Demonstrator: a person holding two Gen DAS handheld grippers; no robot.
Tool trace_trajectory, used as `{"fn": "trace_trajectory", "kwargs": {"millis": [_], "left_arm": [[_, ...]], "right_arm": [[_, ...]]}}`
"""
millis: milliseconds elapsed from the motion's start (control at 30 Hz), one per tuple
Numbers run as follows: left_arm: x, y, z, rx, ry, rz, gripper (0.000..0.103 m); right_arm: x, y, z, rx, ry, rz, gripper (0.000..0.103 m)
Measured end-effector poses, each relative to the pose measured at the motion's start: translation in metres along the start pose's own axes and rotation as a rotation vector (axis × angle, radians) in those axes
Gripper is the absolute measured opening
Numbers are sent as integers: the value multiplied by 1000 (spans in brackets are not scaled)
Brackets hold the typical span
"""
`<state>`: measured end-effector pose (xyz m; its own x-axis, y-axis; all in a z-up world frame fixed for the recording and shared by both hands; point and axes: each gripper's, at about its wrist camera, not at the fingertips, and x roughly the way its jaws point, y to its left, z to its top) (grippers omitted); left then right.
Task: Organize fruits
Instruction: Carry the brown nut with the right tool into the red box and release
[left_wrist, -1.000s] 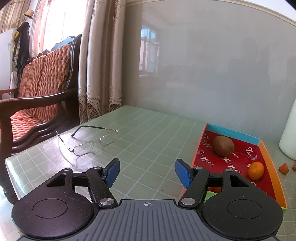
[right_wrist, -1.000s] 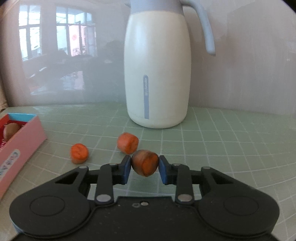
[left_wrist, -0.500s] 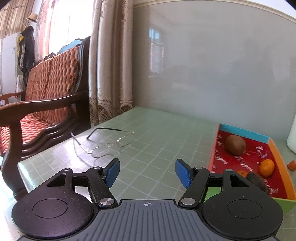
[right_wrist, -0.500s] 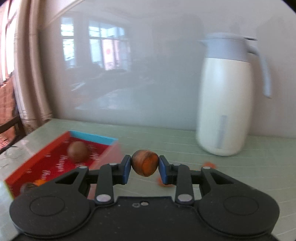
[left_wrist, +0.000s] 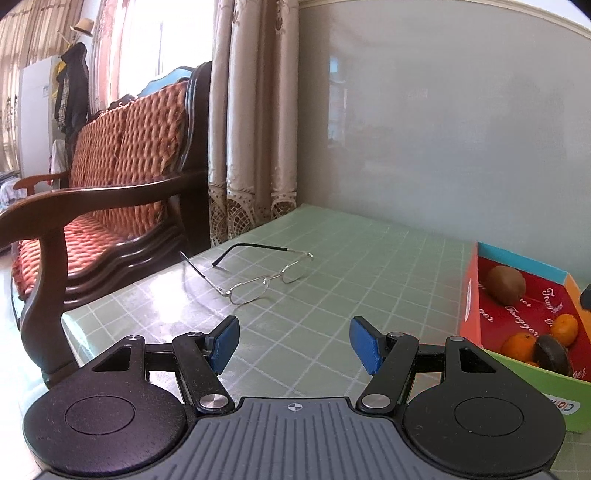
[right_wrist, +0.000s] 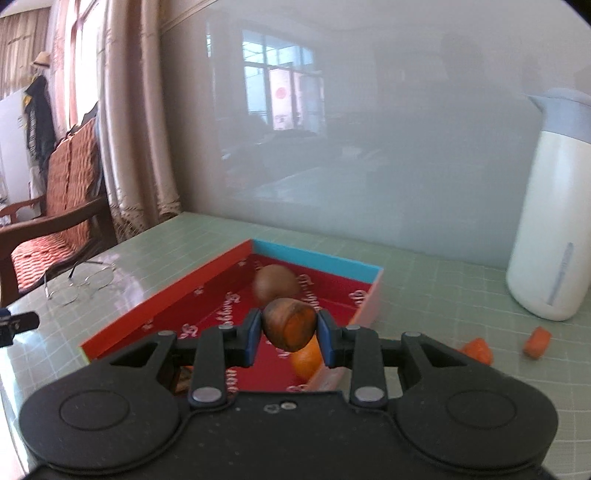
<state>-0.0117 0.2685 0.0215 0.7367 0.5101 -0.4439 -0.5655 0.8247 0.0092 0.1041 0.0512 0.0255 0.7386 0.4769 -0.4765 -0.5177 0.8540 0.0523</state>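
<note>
The right claw (right_wrist: 287, 334) holds a brown and orange fruit piece (right_wrist: 290, 328) tight between its blue pads, above the red box (right_wrist: 236, 284) that stands on the green worktop (right_wrist: 424, 295). In the box lie a kiwi (left_wrist: 505, 285), two small oranges (left_wrist: 519, 347) and a dark fruit (left_wrist: 553, 354), and two orange pieces (right_wrist: 537, 342) lie on the worktop beside the white jug (right_wrist: 554, 236). The left claw (left_wrist: 294, 345) is half wide and empty, near the worktop's left edge, where glasses (left_wrist: 258, 277) lie.
</note>
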Motion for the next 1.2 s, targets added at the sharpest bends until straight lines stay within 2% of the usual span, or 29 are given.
{"fn": "trace_trajectory", "kwargs": {"millis": [67,133,167,200,233,300,433,633,800,967,1200], "left_arm": [[-1,-2,0,3,-1,-7,66],[-3,-7,0,9,-1,-18,66],[-4,-8,0,12,-3,-23,67],[-5,-11,0,17,-5,-28,71],[-6,-14,0,20,-8,-30,83],[-10,-19,1,29,-27,-28,90],[-14,-35,2,40,-36,-55,90],[-22,-74,4,66,-50,-118,91],[-36,-119,2,131,-88,-171,102],[-50,-159,0,187,-104,-234,103],[-66,-214,-3,232,-108,-330,103]], "right_arm": [[1,5,-2,-18,0,0,33],[-1,7,-3,-26,-23,-18,54],[-4,5,-3,-18,-42,-20,58],[-7,3,-2,-9,-57,-20,59],[-10,0,0,-2,-69,-25,59],[-14,-8,1,13,-83,-45,60],[-23,-30,0,36,-89,-94,60],[-53,-88,-7,102,-105,-208,61],[-84,-146,-19,194,-112,-323,62],[-113,-195,-35,287,-113,-427,63],[-144,-245,-62,342,-94,-549,69]]}}
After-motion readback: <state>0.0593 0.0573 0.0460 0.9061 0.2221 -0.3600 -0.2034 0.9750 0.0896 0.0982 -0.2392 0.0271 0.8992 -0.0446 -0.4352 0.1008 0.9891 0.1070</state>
